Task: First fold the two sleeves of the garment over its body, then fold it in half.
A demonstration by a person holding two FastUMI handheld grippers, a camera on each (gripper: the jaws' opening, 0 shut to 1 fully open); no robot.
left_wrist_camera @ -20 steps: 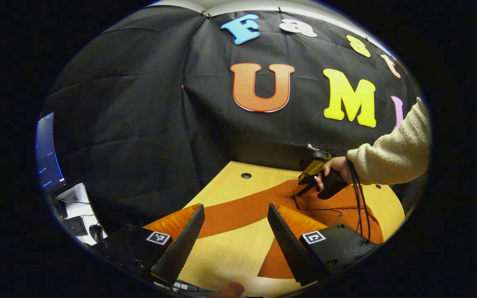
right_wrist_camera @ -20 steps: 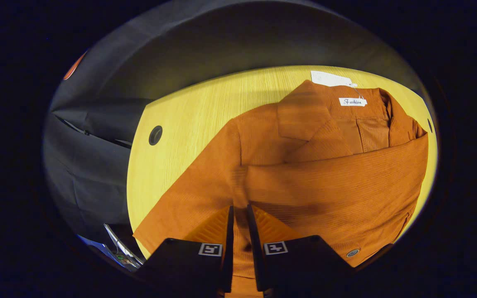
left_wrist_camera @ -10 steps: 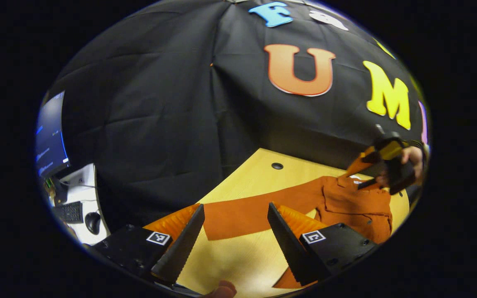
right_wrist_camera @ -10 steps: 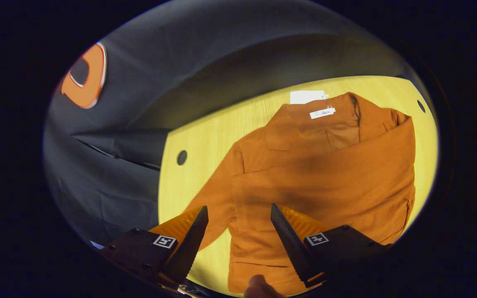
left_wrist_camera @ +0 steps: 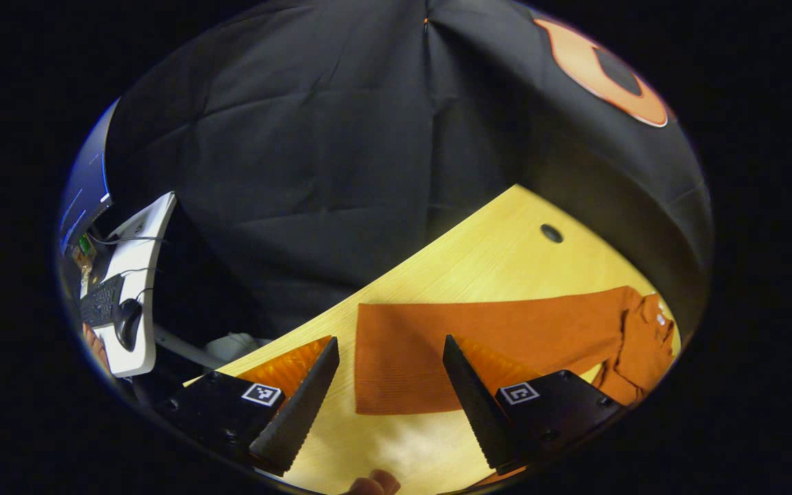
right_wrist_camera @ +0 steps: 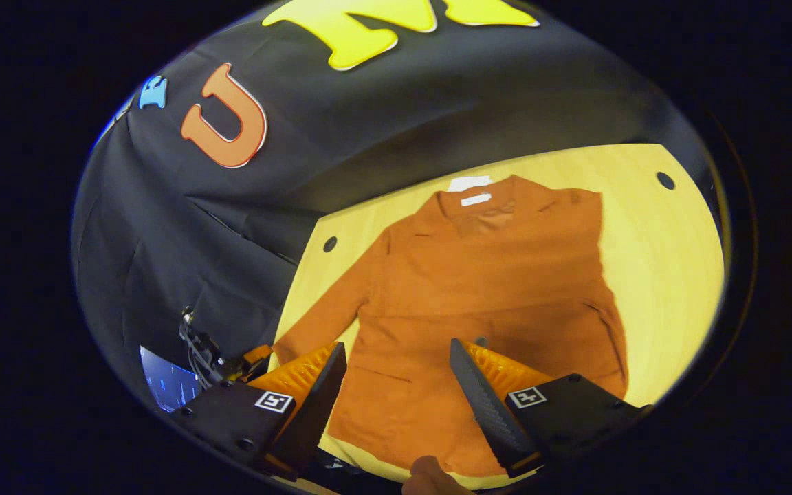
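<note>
An orange jacket [right_wrist_camera: 492, 289] lies flat on the wooden table [right_wrist_camera: 657, 275], collar and white label [right_wrist_camera: 475, 199] at the far side. One sleeve lies folded across its body [right_wrist_camera: 506, 320]. The other sleeve [right_wrist_camera: 324, 316] stretches out to the lower left. My right gripper [right_wrist_camera: 396, 399] hovers open above the hem, touching nothing. In the left gripper view the outstretched sleeve [left_wrist_camera: 492, 330] lies flat, and its cuff end sits between the fingers of my open left gripper [left_wrist_camera: 389, 392], which hangs a little above it. The left gripper [right_wrist_camera: 245, 361] also appears by that cuff in the right gripper view.
The table [left_wrist_camera: 478, 261] has round cable holes [left_wrist_camera: 551, 233] [right_wrist_camera: 330, 243] [right_wrist_camera: 665, 180]. Beyond its left edge stands a white desk [left_wrist_camera: 145, 227] with a keyboard [left_wrist_camera: 99, 309], a mouse [left_wrist_camera: 126, 323] and a monitor [left_wrist_camera: 83, 199]. A thumb [right_wrist_camera: 430, 478] shows at the bottom.
My right gripper opened, let go of the folded sleeve and drew back from the jacket. My left gripper swung left and down toward the outstretched sleeve's cuff.
</note>
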